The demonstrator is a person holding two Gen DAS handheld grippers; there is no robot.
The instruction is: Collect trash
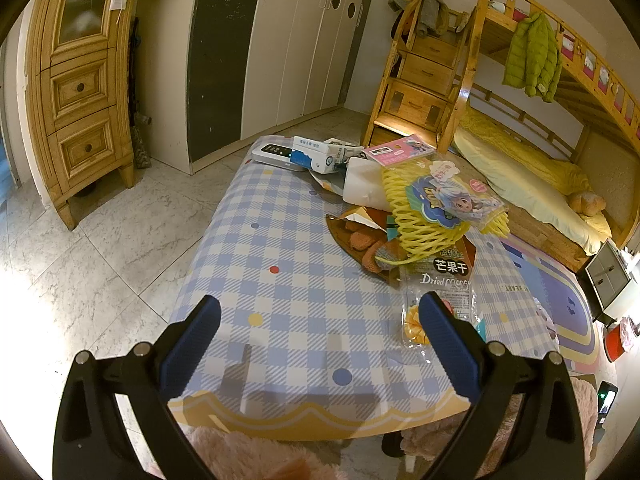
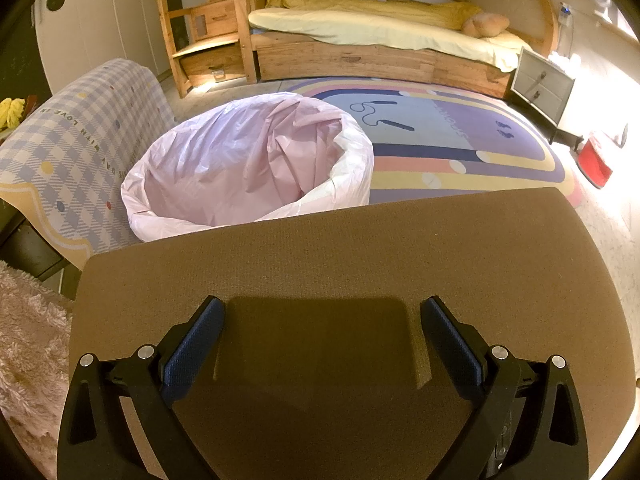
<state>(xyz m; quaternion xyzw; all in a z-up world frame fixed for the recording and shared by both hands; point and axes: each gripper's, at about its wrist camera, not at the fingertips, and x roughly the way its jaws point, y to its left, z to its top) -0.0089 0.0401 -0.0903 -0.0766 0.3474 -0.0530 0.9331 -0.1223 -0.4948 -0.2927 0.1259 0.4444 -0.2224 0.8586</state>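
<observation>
Left tool [image 1: 320, 320]: spread wide, holding nothing, hovering over the near end of the counter [image 1: 280, 280] with its checked cloth.
Right tool [image 2: 322, 322]: spread wide too, empty, poised above a flat brown board [image 2: 360, 248] that fills the lower part of its view.
Trash location: a loose pile on the far right half of the counter, well ahead of the left tool.
Nearest piece: a clear dried mango bag [image 1: 442, 296], lying flat just beside the left tool's right finger; a small yellow scrap [image 1: 416, 326] sits under or inside it, which one I cannot tell.
Rest of pile: a yellow foam net [image 1: 420, 220] with a printed cartoon card [image 1: 452, 196] lying on it, a brown torn wrapper [image 1: 360, 236], a white packet [image 1: 362, 186], and blue-and-white cartons [image 1: 316, 154] by a white device [image 1: 272, 154] at the far edge.
Handling: the mango bag looks light, thin and slippery, likely to crumple and slide on the cloth; the net looks soft and springy.
Where to hold: probably the bag's near crinkled edge, pinched from the side; the net by a bunched fold.
Destination: a bin lined with a pink bag [image 2: 248, 164], mouth open, standing on the floor just beside the counter's end.
Risk: a flat film may slip out of a shallow pinch.
</observation>
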